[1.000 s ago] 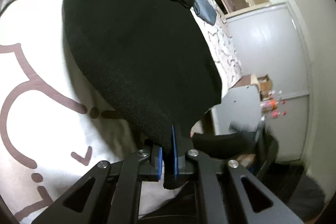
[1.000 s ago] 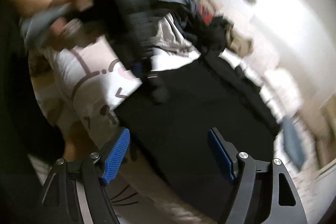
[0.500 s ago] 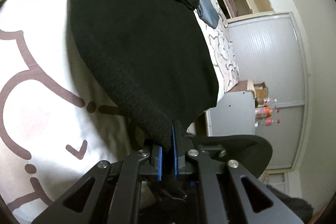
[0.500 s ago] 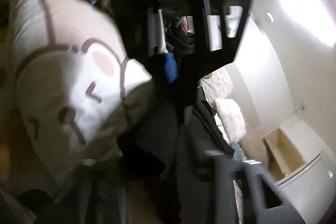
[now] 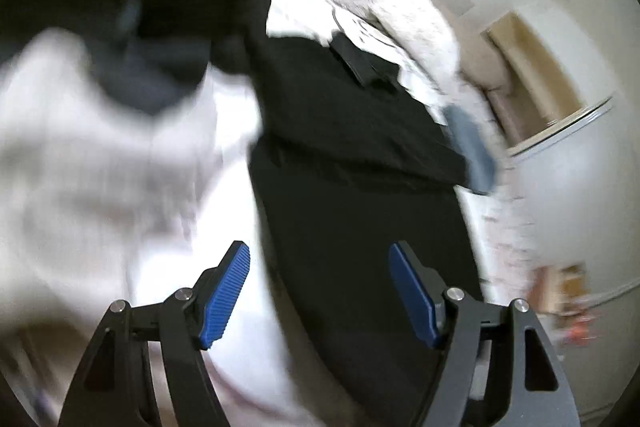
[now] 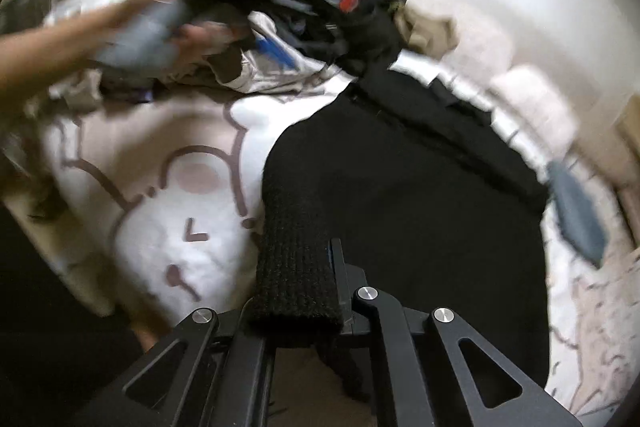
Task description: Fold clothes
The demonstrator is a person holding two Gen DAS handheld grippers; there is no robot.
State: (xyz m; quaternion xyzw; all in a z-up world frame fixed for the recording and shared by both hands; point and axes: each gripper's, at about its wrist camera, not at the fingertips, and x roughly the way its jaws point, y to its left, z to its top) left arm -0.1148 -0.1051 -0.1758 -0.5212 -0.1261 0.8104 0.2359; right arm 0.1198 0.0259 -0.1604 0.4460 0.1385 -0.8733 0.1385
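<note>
A black knit garment (image 6: 420,211) lies spread on a white bedspread with a brown cartoon print (image 6: 172,195). My right gripper (image 6: 320,287) is shut on the garment's ribbed near corner, which stands up between the fingers. In the left wrist view the same black garment (image 5: 360,227) lies ahead. My left gripper (image 5: 320,291) is open and empty above its near edge, blue pads (image 5: 224,295) wide apart. The left wrist view is blurred.
A heap of unfolded clothes (image 6: 304,11) sits at the far end of the bed, with a person's arm (image 6: 80,35) reaching over it. A blue-grey folded item (image 6: 576,215) lies right of the garment. Pillows (image 5: 400,11) and a white wardrobe (image 5: 580,207) stand to the right.
My left gripper let go of the black garment's corner, opened wide and lifted away. My right gripper, open a second ago, closed on the ribbed corner.
</note>
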